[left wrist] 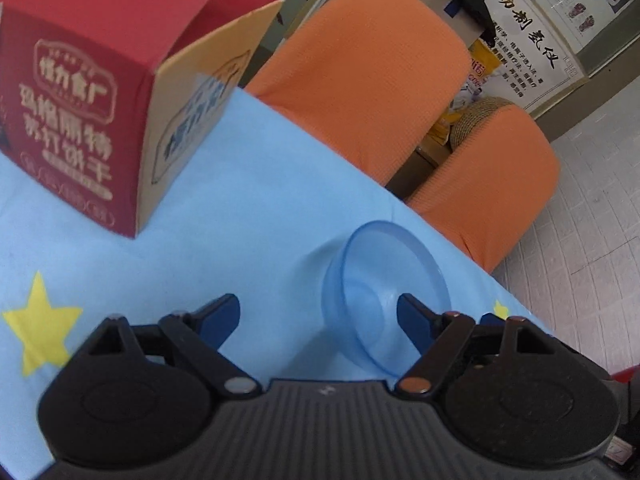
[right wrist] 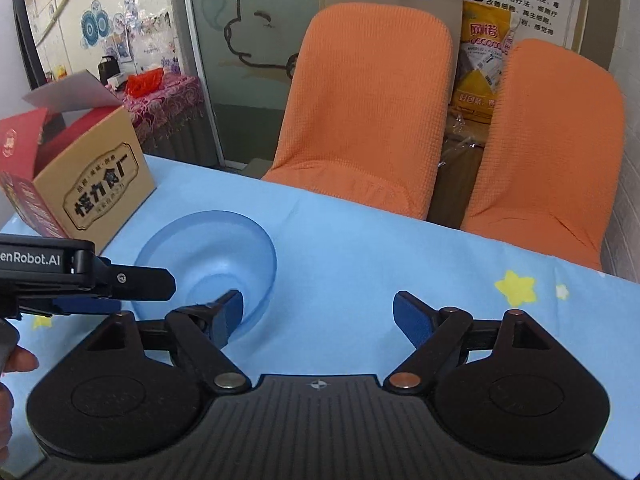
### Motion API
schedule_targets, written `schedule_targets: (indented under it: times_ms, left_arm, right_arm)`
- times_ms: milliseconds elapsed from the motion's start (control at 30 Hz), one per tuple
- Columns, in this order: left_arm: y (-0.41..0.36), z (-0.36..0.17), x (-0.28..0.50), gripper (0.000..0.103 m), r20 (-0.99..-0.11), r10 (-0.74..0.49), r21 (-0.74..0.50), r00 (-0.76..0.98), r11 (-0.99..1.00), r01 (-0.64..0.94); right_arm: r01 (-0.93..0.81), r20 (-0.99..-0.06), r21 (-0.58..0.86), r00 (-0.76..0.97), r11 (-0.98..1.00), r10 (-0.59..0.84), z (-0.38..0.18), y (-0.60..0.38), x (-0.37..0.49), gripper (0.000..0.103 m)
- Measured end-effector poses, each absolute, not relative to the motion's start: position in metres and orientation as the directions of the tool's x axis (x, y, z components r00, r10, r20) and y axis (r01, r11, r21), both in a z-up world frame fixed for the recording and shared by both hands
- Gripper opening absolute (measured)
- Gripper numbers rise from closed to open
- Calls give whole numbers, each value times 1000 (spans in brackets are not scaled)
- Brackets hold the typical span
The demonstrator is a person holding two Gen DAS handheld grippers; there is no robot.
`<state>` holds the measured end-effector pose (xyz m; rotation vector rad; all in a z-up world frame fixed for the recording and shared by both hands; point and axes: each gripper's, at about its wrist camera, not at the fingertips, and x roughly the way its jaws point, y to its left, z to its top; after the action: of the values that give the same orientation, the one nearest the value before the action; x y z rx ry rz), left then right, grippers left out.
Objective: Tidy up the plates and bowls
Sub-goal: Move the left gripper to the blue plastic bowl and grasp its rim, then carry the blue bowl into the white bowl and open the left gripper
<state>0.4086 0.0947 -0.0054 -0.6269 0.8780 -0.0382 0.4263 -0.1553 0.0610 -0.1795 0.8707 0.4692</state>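
Far left of the table: a red carton stands with its flaps up, near the back edge, probably the place where dishes go or come from; its inside is hidden from you.

Just right of the carton: the one blue bowl, translucent, upright on the star-printed blue cloth, apart from the carton. No plates are in view.

Your left gripper comes in over the bowl, jaws wide, nothing held. In the left wrist view one blue fingertip shows against the bowl's inside and the other over bare cloth, likely set to pinch the rim wall. I cannot tell if it touches.

Your right gripper hangs spread and empty beside it, its left pad in front of the bowl's near rim.

Beyond the back edge: two orange chairs.
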Motion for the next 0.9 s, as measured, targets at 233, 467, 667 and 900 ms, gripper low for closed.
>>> schedule_targets:
  times_ms: [233,467,667,900]
  left_arm:
    - [81,-6,419,63,-713,-239,-447,659,879,-165]
    - [77,-7,423,29,-703,-289,-486,650,862,-142]
    - [70,11,391,29,-692,-332,-516,641,848,-119]
    - [43,48,324,29,-641,-395,-549,658,835,-34]
  right_arm:
    - [-521,-761,13,548,853,346,52,-136,431,103]
    - [-567,-773,16,516,824,369,59,-118,416,55]
    - [-538,-789,56,492,841,367,79,-132,392,56]
    - [-497,-764,37,545,867,345,121,-168,333,59]
